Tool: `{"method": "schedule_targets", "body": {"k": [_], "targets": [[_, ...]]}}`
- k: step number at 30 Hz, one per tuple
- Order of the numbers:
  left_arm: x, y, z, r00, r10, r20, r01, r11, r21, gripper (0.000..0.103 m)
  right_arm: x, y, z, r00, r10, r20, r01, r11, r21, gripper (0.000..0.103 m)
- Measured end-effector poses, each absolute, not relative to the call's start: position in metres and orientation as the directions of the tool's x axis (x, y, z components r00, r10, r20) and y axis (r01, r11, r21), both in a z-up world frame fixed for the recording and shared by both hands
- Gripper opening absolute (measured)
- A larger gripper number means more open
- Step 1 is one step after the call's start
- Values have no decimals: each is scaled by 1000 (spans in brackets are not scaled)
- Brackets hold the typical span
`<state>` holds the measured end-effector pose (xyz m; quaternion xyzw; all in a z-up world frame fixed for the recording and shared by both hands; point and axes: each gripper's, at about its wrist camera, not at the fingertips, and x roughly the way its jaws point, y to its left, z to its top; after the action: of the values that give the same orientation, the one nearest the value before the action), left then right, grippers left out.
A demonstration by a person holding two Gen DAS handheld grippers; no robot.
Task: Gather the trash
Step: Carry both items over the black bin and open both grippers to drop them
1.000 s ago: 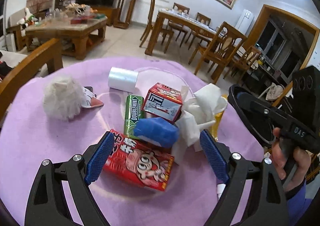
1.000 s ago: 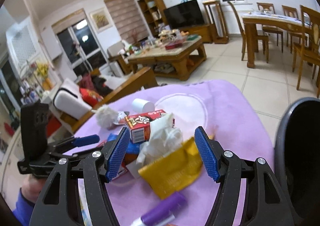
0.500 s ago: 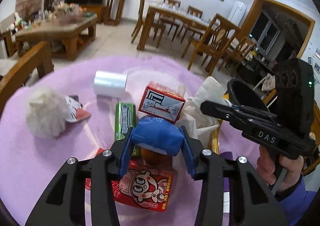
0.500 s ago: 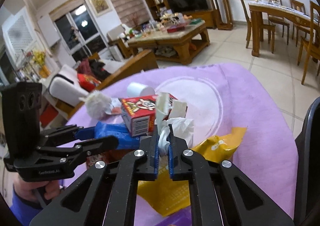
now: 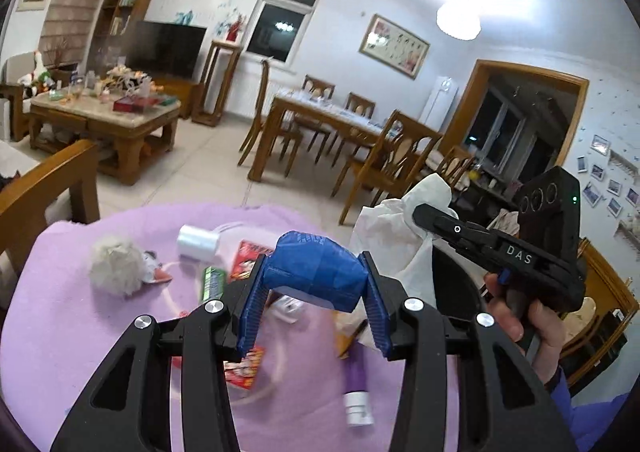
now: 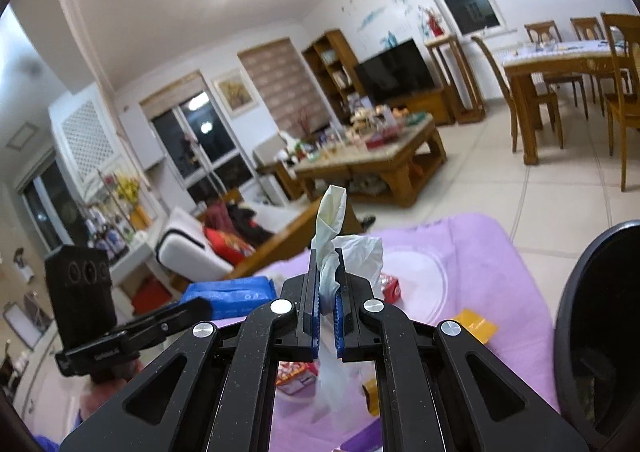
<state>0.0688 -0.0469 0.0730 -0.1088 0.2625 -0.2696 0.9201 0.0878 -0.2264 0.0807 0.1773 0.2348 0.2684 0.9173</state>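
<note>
Two pieces are lifted: your left gripper [image 5: 316,292] clamps the blue packet [image 5: 318,272], your right gripper [image 6: 328,316] pinches the tissue [image 6: 340,248]. Bin [image 6: 600,332] waits at 3 o'clock; cartons, wrapper remain on the desk [image 5: 80,312].

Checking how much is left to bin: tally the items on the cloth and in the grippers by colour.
White: 3 (tissue, roll, fluffy ball)
Red: 2 (box, carton)
Blue: 1 (packet)
Green: 1 (gum pack)
Purple: 1 (tube)
Yellow: 1 (wrapper)
Total: 9
</note>
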Motion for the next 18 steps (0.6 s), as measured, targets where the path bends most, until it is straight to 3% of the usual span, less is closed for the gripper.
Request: {"method": "schedule_targets", "body": {"k": [8, 18], "targets": [[65, -110, 86, 680, -627, -380, 528, 778, -340, 44, 40, -305, 110, 830, 497, -254, -356, 822, 444, 6], [71, -238, 78, 567, -712, -415, 660, 694, -289, 44, -8, -442, 101, 921, 320, -223, -180, 855, 486, 6]]}}
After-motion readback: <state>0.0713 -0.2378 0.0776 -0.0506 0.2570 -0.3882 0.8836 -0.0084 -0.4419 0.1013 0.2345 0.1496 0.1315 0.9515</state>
